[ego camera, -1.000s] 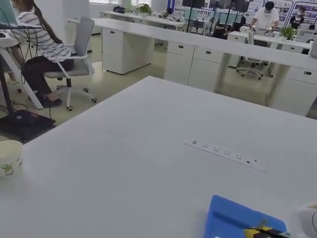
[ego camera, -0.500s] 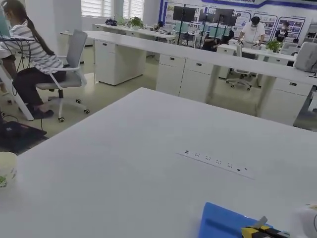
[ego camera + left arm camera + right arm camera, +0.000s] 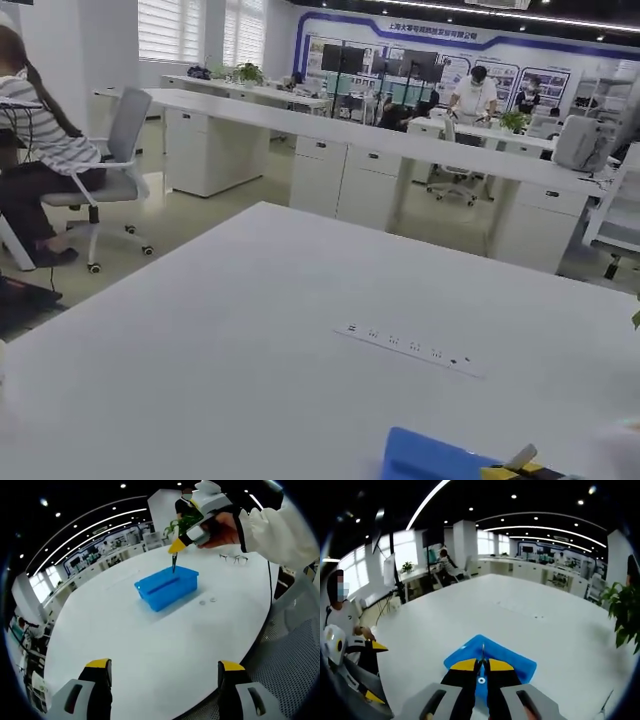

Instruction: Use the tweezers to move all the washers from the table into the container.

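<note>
- Mostly smooth white counter, round-edged, in a bright open office.
- My left gripper hangs over it, jaws wide apart and empty.
- A rectangular blue plastic container sits mid-counter.
- My right gripper has its jaws clamped on thin tweezers, tips pointing down over the container.
- Two small round washers lie on the counter just right of it.

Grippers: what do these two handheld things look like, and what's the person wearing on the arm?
Both match. The left gripper has grey jaw bodies with slotted holes, black fingers and yellow tips. The right gripper shows the same grey, black and yellow; seen from the left gripper view, its body is white and grey. The hand holding it comes out of a white sleeve.
</note>
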